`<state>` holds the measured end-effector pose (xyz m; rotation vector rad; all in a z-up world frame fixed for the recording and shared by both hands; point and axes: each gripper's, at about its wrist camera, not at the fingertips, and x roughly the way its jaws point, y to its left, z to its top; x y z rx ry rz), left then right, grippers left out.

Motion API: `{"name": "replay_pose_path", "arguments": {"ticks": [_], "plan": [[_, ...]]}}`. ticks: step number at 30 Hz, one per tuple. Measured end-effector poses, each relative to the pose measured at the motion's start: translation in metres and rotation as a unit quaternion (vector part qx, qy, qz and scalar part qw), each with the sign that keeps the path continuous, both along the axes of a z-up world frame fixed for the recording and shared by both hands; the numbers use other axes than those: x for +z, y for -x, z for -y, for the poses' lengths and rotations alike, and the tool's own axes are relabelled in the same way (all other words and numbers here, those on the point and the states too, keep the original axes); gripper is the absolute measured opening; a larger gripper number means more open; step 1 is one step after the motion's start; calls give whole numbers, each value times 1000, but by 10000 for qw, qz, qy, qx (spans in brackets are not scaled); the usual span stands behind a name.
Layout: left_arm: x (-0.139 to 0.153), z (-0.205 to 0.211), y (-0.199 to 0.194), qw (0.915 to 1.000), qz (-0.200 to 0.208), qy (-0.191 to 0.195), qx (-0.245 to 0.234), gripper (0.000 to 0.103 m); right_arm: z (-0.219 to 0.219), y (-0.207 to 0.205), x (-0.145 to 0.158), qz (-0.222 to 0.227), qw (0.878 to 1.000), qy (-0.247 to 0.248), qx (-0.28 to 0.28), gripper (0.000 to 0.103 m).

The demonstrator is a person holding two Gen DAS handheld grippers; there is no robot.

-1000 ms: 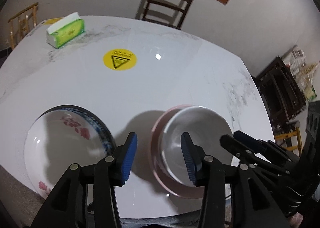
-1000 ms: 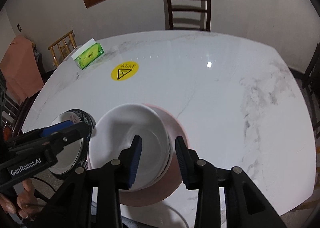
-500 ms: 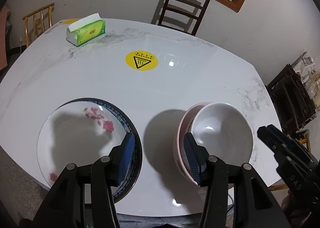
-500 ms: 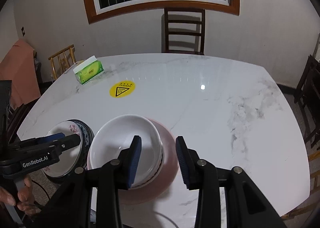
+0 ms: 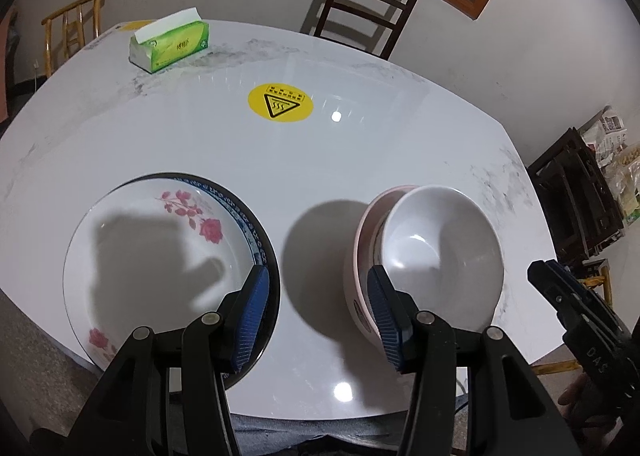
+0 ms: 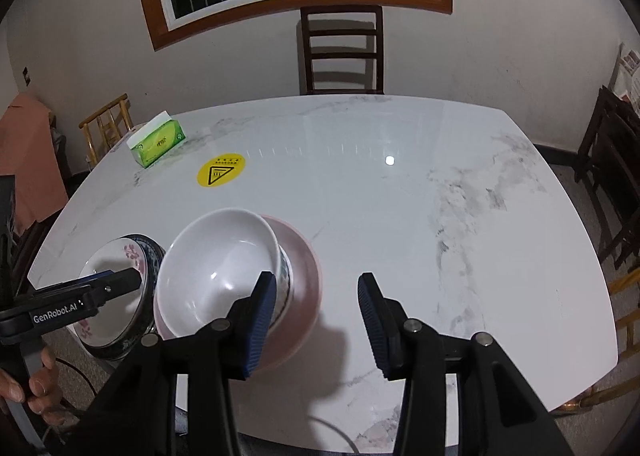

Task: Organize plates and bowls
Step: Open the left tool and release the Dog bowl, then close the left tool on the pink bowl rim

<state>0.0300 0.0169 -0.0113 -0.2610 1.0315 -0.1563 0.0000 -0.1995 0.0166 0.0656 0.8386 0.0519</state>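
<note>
A white bowl (image 5: 440, 256) (image 6: 224, 268) sits inside a pink dish (image 5: 362, 240) (image 6: 306, 276) near the table's front edge. To its left, a white plate with red flowers (image 5: 160, 264) (image 6: 120, 260) lies on a blue-rimmed plate (image 5: 256, 232). My left gripper (image 5: 318, 316) (image 6: 134, 282) hangs open over the bare gap between plate and pink dish, with nothing between its fingers. Pulled back from the bowl, my right gripper (image 6: 316, 320) (image 5: 538, 276) is open; its left finger crosses the bowl's rim in the picture, and no pad presses on anything.
A green tissue box (image 5: 170, 43) (image 6: 158, 141) and a yellow warning sticker (image 5: 280, 101) (image 6: 221, 169) lie on the white marble table (image 6: 400, 215). A dark chair (image 6: 340, 51) stands behind it, with more chairs at both sides. A hand (image 6: 24, 388) holds the left gripper.
Both grippers drew back from the bowl and pink dish. The right jaws straddled the bowl's rim before; they are now wider and off it. The left jaws opened a little and shifted left.
</note>
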Motion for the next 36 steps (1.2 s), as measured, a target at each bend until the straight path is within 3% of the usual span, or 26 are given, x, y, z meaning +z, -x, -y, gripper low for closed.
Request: {"name": "replay_pose_path", "arguments": {"ticks": [19,36], "plan": [[-7,6,2,9999,-155,24,11,47,6,1,-24,-456,9988,-80,-160,43],[-15,-3,-6,9956,-564,722,173,45,12,-5,-36,-771,9963,-297,-221,43]]}}
